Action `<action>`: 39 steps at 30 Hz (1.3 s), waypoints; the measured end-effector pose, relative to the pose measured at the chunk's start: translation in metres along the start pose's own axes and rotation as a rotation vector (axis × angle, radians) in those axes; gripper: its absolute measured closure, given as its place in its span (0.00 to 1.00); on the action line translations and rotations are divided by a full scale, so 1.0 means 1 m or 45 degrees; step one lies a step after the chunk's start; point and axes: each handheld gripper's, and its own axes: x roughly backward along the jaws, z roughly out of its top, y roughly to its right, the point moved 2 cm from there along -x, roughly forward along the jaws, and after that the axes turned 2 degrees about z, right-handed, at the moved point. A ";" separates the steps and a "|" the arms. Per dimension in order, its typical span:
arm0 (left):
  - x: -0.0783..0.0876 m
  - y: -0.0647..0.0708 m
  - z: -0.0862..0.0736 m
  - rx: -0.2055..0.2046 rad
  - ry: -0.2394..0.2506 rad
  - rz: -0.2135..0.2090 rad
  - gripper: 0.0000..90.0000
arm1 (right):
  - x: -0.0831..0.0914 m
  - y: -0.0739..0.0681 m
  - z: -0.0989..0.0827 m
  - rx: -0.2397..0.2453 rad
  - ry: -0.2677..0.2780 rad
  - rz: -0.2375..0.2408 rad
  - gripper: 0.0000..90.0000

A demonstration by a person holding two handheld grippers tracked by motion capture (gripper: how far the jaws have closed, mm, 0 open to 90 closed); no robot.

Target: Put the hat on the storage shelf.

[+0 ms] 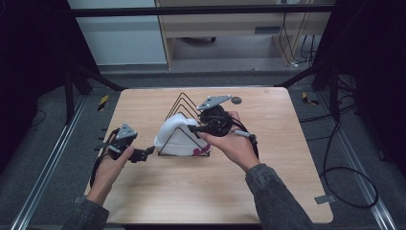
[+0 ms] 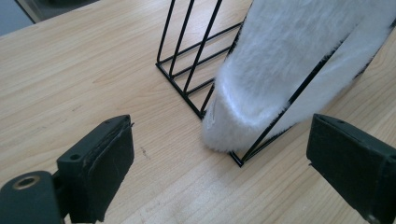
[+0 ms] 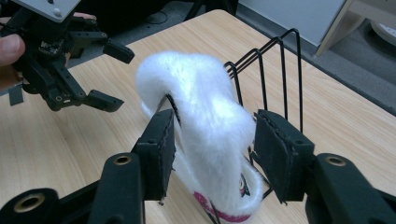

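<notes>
A white fluffy slipper [image 1: 174, 136] with a pink-trimmed patch hangs draped over a black wire rack [image 1: 184, 101] at the middle of the wooden table [image 1: 268, 182]. My right gripper [image 1: 194, 130] reaches in from the right. In the right gripper view its jaws [image 3: 212, 126] stand on either side of the slipper [image 3: 196, 88] without pressing it. My left gripper [image 1: 151, 152] sits low at the slipper's left end with its jaws wide apart. In the left gripper view the slipper's edge [image 2: 280, 60] and the rack's corner [image 2: 187, 56] lie just ahead of the open jaws [image 2: 219, 123]. The left gripper [image 3: 116, 77] also appears in the right gripper view.
A small dark disc [image 1: 236, 100] lies on the table behind the rack. Black frame struts [image 1: 95, 79] slant at both far corners. Cables [image 1: 352, 179] loop on the floor to the right. Bare wood lies in front of the rack.
</notes>
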 end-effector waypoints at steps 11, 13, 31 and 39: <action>-0.002 0.002 -0.007 0.018 -0.048 0.002 0.06 | 0.019 0.001 -0.007 -0.007 0.030 -0.015 0.52; -0.003 0.001 -0.008 0.020 -0.067 0.012 0.06 | 0.022 0.002 -0.009 -0.009 0.030 -0.024 0.50; 0.005 0.016 -0.023 0.031 -0.054 0.035 0.05 | 0.068 0.010 -0.036 0.002 0.103 -0.106 0.10; 0.004 0.024 -0.036 0.038 -0.025 -0.004 0.05 | 0.093 0.021 -0.065 -0.028 0.108 -0.150 0.10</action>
